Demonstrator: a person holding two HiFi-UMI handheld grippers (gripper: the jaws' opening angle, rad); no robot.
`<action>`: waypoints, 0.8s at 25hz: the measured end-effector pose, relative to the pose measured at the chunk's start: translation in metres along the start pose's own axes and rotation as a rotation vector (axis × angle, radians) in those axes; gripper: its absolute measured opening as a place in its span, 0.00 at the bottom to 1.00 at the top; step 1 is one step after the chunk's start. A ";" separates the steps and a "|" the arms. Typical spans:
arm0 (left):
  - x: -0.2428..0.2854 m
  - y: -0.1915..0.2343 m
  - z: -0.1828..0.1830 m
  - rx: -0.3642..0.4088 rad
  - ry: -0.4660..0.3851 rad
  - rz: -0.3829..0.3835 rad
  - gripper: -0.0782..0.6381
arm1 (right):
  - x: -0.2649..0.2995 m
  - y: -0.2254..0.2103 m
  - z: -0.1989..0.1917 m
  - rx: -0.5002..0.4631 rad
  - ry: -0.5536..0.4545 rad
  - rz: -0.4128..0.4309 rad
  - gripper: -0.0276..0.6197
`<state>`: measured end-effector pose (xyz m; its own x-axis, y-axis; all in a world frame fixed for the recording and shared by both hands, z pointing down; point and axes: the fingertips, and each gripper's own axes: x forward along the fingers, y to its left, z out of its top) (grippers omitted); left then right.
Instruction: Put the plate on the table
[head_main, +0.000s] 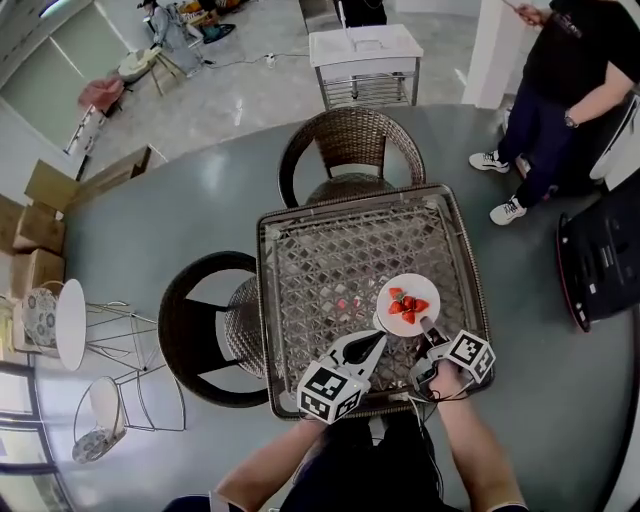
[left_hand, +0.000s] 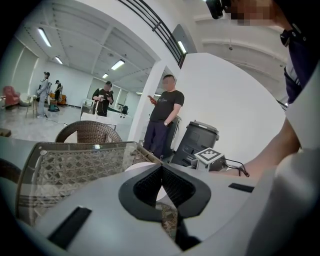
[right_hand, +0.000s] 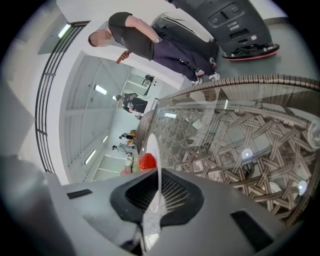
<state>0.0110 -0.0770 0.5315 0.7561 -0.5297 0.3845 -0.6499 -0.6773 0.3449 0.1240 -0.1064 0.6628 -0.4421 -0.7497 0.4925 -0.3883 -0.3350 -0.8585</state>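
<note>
Both forearms reach forward from the near edge of the wicker worktop (head_main: 330, 250), elbows tucked in; the right claw (head_main: 428, 328) angles in from the near right corner and is clamped on the near rim of the white plate (head_main: 421, 284), whose thin edge runs straight between its pads; the plate, carrying strawberries (head_main: 407, 304), lies level over the near right part of the worktop, though I cannot tell whether it touches the glass; the left claw (head_main: 378, 338) points at the plate's left rim, pinched together and empty.
</note>
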 end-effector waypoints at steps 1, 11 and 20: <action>0.003 0.002 -0.002 -0.004 0.004 -0.002 0.12 | 0.003 -0.004 -0.001 0.003 0.003 -0.007 0.06; 0.010 0.007 -0.012 -0.039 0.033 -0.009 0.12 | 0.017 -0.020 -0.015 0.011 0.048 -0.046 0.06; 0.012 0.012 -0.017 -0.061 0.038 0.001 0.12 | 0.029 -0.026 -0.020 0.006 0.076 -0.061 0.06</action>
<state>0.0112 -0.0828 0.5548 0.7527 -0.5100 0.4164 -0.6550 -0.6437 0.3957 0.1048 -0.1078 0.7020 -0.4777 -0.6828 0.5528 -0.4118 -0.3818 -0.8274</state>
